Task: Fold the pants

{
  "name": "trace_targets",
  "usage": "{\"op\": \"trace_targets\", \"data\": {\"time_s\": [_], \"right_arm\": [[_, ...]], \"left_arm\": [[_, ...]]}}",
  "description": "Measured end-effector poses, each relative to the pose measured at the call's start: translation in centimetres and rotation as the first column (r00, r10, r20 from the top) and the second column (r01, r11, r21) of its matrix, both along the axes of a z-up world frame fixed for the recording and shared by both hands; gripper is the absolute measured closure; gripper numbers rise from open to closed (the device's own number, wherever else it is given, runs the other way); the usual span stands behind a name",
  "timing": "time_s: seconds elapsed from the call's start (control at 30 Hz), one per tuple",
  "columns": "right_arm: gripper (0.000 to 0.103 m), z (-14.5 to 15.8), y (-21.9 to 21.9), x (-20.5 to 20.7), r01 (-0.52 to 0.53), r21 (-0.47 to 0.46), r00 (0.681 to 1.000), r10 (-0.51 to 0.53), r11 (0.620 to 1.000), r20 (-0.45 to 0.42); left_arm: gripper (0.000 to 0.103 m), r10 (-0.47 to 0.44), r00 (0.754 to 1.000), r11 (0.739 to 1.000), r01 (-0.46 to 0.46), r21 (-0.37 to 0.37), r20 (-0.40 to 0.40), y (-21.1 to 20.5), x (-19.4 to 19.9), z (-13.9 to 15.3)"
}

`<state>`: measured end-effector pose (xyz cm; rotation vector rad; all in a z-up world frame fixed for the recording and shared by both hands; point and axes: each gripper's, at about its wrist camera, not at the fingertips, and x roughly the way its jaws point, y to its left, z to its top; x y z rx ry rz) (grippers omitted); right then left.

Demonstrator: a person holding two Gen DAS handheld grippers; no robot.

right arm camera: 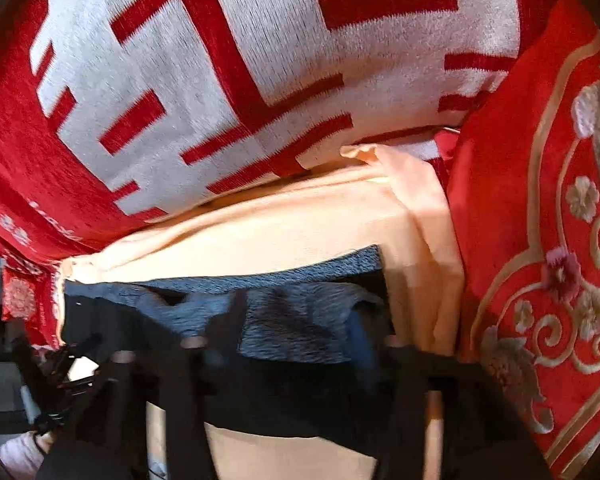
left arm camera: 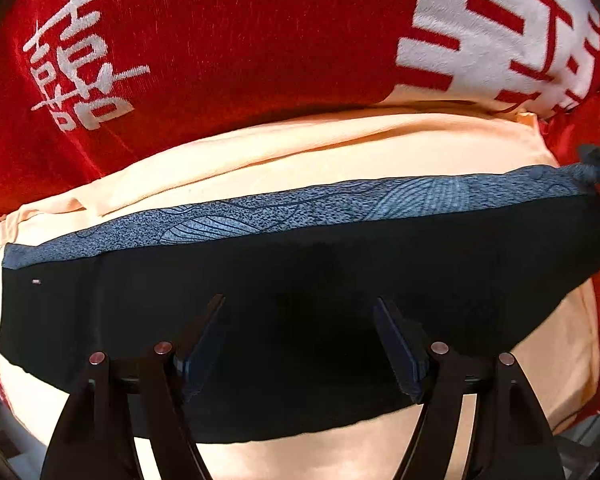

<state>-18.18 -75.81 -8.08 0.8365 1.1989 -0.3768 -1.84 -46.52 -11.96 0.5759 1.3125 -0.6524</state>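
The pants [left arm camera: 300,280] lay as a compact dark bundle on a peach cloth [left arm camera: 340,152], black fabric nearest, with a blue-grey patterned band [left arm camera: 300,208] running along the far edge. Judging by that tidy oblong, most of the folding looked done; what seemed left was perhaps one more fold or a smoothing of the right end, where the band was rumpled and bunched in the right wrist view.

The left gripper [left arm camera: 300,312] hovered over the near middle of the black cloth with its fingers spread wide and nothing between them. The right gripper [right arm camera: 296,336] sat low at the right end of the bundle; that view was blurred, and I could not tell whether it was pinching the patterned cloth or merely over it.

Beyond the peach cloth a red blanket with large white characters [left arm camera: 80,60] rose like a wall on the far side, and a red cushion embroidered with gold scrollwork and flowers [right arm camera: 548,240] crowded the right edge. Both hemmed the workspace in, leaving little room to swing fabric far or right.
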Motion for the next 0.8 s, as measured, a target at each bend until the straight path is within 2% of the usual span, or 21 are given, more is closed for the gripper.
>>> {"op": "trace_targets", "data": {"time_s": [0.07, 0.13, 0.23, 0.33, 0.4, 0.43, 0.57, 0.63, 0.7, 0.8], "right_arm": [[0.042, 1.2, 0.0, -0.6, -0.003, -0.032, 1.0, 0.003, 0.999, 0.016], [0.042, 1.7, 0.3, -1.0, -0.004, -0.023, 1.0, 0.005, 1.0, 0.026], [0.042, 1.4, 1.3, -0.5, -0.068, -0.046, 0.998, 0.067, 0.997, -0.011], [0.042, 0.6, 2.3, -0.1, -0.119, -0.099, 0.99, 0.11, 0.988, -0.088], [0.042, -0.3, 1.8, -0.2, -0.106, -0.161, 0.981, 0.077, 0.981, -0.177], [0.042, -0.8, 1.3, -0.2, -0.096, -0.174, 0.979, 0.061, 0.98, -0.192], [0.042, -2.6, -0.2, 0.3, -0.094, -0.166, 0.975, 0.057, 0.982, -0.216], [0.045, -4.3, -1.1, 0.3, -0.069, -0.114, 0.973, 0.042, 0.991, -0.229], [0.088, -5.9, -2.1, -0.1, -0.023, -0.038, 0.973, 0.013, 0.999, -0.232], [0.094, -4.8, -2.9, -0.4, -0.009, -0.05, 0.984, 0.0, 0.999, -0.179]], "left_arm": [[0.029, 0.004, 1.0, 1.0, -0.004, 0.01, 0.002, -0.3, 0.1, -0.4], [0.029, 0.002, 1.0, 1.0, -0.002, 0.022, 0.009, -0.5, 0.2, -0.8], [0.029, -0.014, 1.0, 0.998, 0.013, 0.061, 0.018, -1.0, -0.1, -2.1], [0.029, -0.009, 1.0, 0.997, 0.008, 0.082, 0.014, -0.9, -0.2, -3.0], [0.029, 0.002, 1.0, 0.997, -0.002, 0.082, 0.009, -0.7, -0.3, -3.3], [0.029, 0.007, 1.0, 0.997, -0.008, 0.083, 0.005, -0.5, -0.2, -3.5], [0.029, 0.012, 1.0, 0.996, -0.012, 0.083, 0.005, -0.3, -0.3, -4.2], [0.029, 0.018, 1.0, 0.996, -0.018, 0.085, 0.001, -0.3, -0.3, -4.5], [0.029, 0.03, 1.0, 0.996, -0.029, 0.083, -0.005, -0.1, 0.2, -4.8], [0.029, 0.046, 0.999, 0.996, -0.046, 0.076, -0.005, -0.1, 0.6, -4.3]]}}
